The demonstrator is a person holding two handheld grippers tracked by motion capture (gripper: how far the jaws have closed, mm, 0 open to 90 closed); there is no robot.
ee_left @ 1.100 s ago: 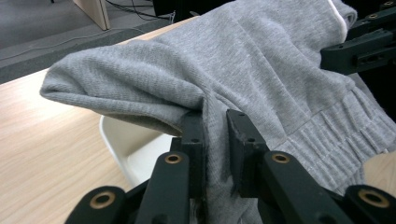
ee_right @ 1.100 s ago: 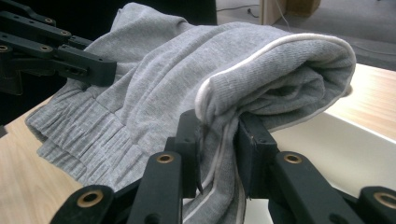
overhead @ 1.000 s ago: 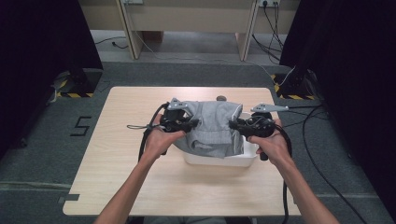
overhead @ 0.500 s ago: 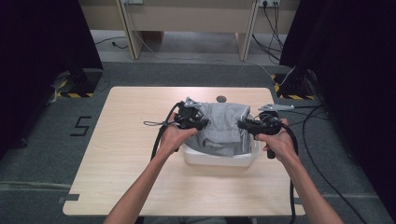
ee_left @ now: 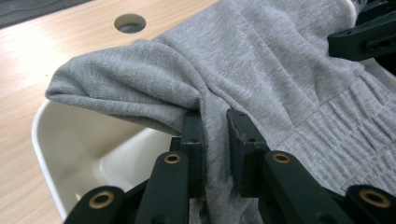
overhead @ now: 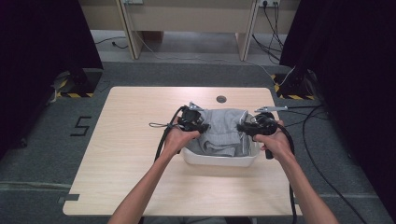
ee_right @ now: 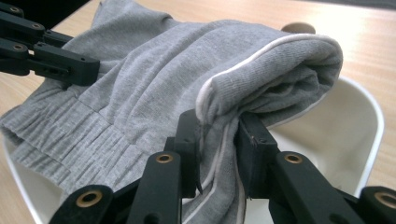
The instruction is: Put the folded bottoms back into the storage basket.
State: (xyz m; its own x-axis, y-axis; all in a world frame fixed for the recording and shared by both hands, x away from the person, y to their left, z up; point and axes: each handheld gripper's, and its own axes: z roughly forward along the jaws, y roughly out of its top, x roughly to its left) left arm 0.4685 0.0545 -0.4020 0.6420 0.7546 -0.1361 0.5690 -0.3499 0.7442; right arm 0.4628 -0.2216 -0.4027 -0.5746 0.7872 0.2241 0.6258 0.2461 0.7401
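Both tongs (ee_left: 215,123) (ee_right: 219,128) clamped on grey garment (overhead: 223,130); white piping (ee_right: 243,56) visible from right gripper view alone.

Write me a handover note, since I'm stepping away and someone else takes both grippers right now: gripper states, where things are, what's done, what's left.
Left gripper: shut on a fold of the grey garment, at its left side.
Right gripper: shut on the garment's white-piped edge, at its right side.
Garment: folded, held over the white tub on the table, partly down inside it; its far end drapes over the tub's rim.
Done: garment folded and brought to the tub.
Left: probably lower it fully in, tuck the overhanging end, open both grippers and withdraw.
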